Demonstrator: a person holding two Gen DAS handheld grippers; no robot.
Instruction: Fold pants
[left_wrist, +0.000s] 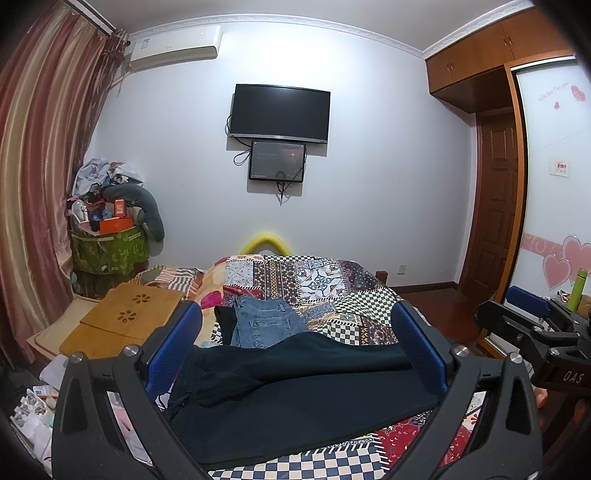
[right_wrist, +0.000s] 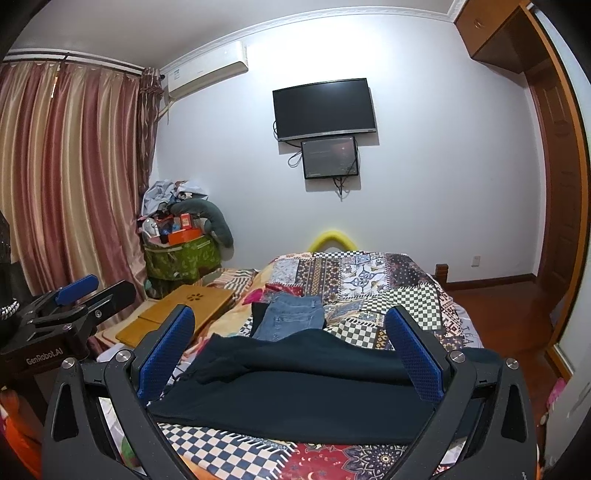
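The dark pants (left_wrist: 295, 398) lay spread across the near end of the patchwork bedspread (left_wrist: 351, 295), running crosswise to both cameras, with one layer already lying over another along the far edge and a drawstring bunched at the left end, where the waistband seemed to be. Beyond them, further up the bed, a folded pair of blue jeans (left_wrist: 266, 325) sat on top of another dark garment (probably finished pieces, though that was only a guess). The left gripper (left_wrist: 295, 347) hung above the pants with its blue pads spread wide and nothing between them, and the right gripper (right_wrist: 291, 350) was the same, jaws wide and empty, held just beside the left one. Neither touched the cloth. Judging by this, the pants were lying in a first lengthwise fold, and the step in hand was the approach for the next fold. That move would call for each gripper to drop to an end or corner of the doubled cloth, pinch both layers together, and carry that end across to the other without dragging the lower layer out of line. A bamboo lap tray (right_wrist: 192, 306) lay at the left of the bed, well apart from the work.
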